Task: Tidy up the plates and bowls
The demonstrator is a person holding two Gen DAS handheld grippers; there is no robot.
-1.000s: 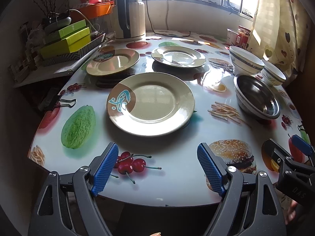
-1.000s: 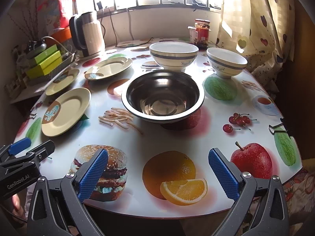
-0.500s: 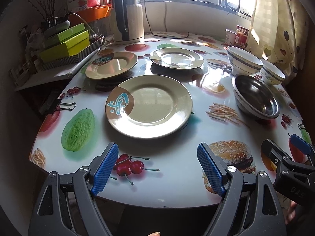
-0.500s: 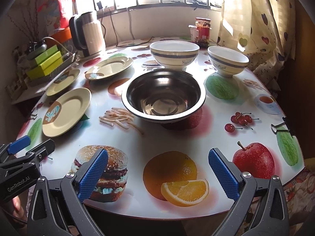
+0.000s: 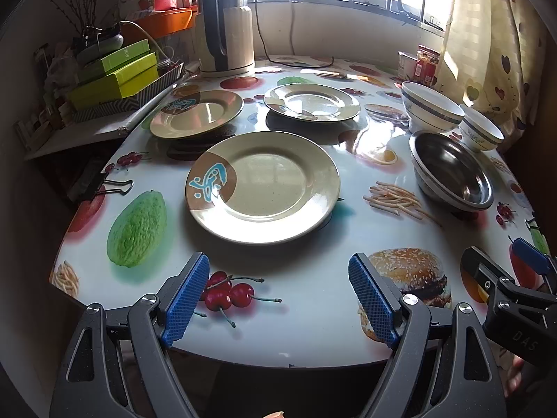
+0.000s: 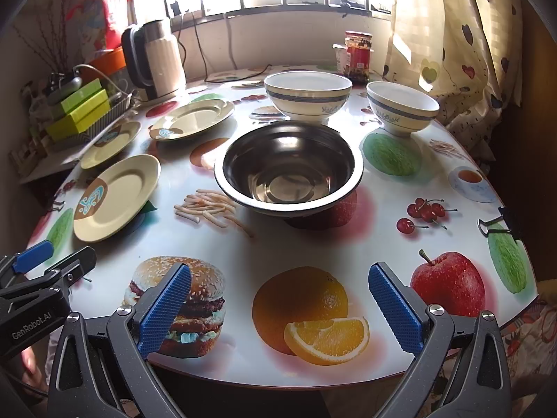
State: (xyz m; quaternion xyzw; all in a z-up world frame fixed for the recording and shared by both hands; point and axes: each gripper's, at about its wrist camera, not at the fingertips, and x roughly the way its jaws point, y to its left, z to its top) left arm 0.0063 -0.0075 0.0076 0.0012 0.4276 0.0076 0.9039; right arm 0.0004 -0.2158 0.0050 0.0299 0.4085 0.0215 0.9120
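- The left tool has eased back a little from the near plate, which sits slightly higher in its view than a second ago.
- The right tool has drifted slightly; the steel bowl barely shifts in view.

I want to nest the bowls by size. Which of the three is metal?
The dark stainless-steel bowl, nearest the right tongs. The other two behind it are white ceramic with blue bands.
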